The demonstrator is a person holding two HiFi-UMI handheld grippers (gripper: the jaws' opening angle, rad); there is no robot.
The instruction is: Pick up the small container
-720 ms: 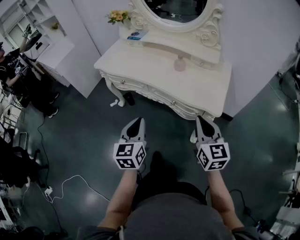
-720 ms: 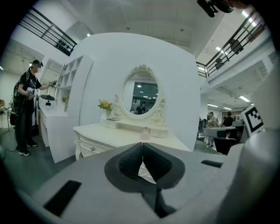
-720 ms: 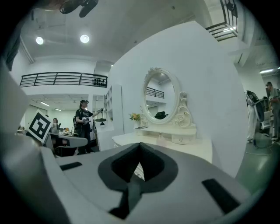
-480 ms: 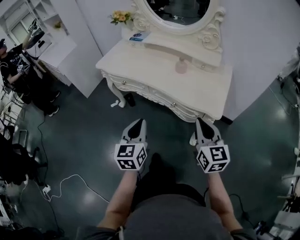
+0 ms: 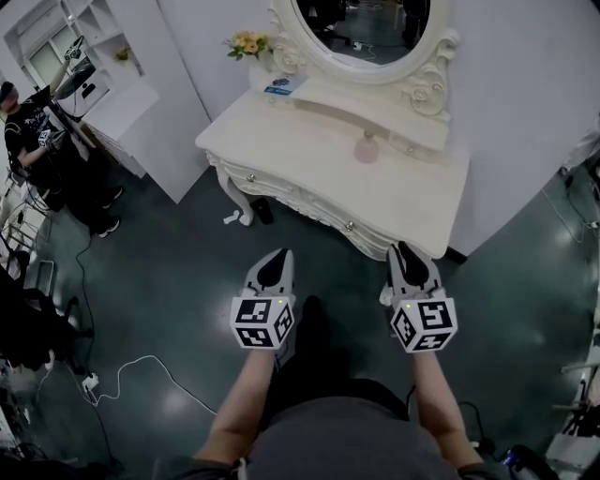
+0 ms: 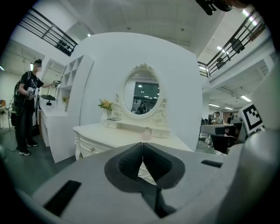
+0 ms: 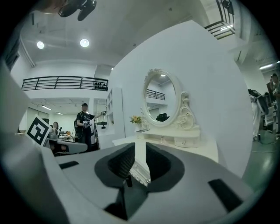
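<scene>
The small container point(image 5: 366, 147) is a pale pink bottle standing on the white dressing table point(image 5: 300, 141), in front of the mirror's shelf. It also shows in the left gripper view point(image 6: 146, 134) and, tiny, in the right gripper view point(image 7: 162, 140). Both grippers hang over the dark floor, well short of the table. My left gripper point(image 5: 275, 265) has its jaws touching and holds nothing point(image 6: 142, 144). My right gripper point(image 5: 405, 253) sits just below the table's front right corner. Its jaws stand a narrow gap apart with nothing between them point(image 7: 140, 146).
An oval mirror point(image 5: 366, 23) rises behind the table. Yellow flowers point(image 5: 246, 43) and a small blue-white box point(image 5: 279, 86) sit at its back left. A white shelf unit point(image 5: 122, 94) and a person point(image 5: 37, 150) stand at the left. A white cable point(image 5: 141, 370) lies on the floor.
The dressing table has slid slightly lower and to the right in the head view. Both grippers keep the same stance, a little lower in the picture.
</scene>
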